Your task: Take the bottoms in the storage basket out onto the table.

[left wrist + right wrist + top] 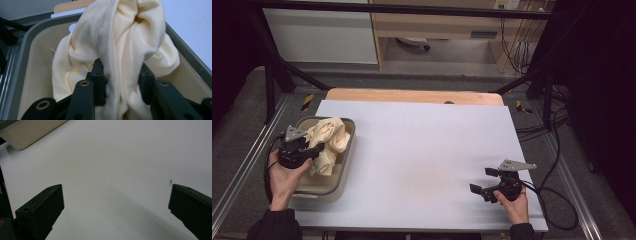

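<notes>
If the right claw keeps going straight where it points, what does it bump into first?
Probably nothing soon. The right claw is open and points left over the bare white table; the tub lies far ahead, though depth is unclear.

cream cloth [328,142]: one, in the tub
grey tub [343,170]: one
grippers: two, left gripper [312,148], right gripper [481,181]

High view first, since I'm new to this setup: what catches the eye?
A bunched cream cloth in the grey bin at the table's left, clamped by the left gripper. The right gripper sits open over the bare white table at the right.
</notes>
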A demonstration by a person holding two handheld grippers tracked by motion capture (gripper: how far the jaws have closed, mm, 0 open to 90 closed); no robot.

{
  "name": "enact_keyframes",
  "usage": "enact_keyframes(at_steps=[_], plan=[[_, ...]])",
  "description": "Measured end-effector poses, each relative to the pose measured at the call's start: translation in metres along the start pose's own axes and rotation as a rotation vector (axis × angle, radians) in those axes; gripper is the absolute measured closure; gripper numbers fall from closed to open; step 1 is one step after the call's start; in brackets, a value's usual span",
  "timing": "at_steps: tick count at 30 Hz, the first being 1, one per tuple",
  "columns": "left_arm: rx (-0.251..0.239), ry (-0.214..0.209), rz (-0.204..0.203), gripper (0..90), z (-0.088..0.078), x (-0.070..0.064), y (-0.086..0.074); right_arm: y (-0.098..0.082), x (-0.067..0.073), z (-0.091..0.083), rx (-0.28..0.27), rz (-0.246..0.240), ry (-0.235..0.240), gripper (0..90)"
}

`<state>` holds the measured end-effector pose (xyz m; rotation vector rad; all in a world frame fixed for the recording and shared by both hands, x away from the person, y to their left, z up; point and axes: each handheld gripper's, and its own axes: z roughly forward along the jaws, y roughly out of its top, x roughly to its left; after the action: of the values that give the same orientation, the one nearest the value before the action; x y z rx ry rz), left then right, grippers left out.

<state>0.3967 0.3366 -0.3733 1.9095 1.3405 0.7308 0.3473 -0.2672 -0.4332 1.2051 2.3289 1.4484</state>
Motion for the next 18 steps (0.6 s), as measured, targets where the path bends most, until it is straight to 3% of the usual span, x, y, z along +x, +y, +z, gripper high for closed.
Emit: enact_keyframes(at_steps=[18], plan=[[-0.039, -0.002, -0.012, 66.0, -0.0098, 0.0013, 0.0033, 0.0000, 0.0000, 0.0000, -0.001, 0.000, 0.000, 0.5]])
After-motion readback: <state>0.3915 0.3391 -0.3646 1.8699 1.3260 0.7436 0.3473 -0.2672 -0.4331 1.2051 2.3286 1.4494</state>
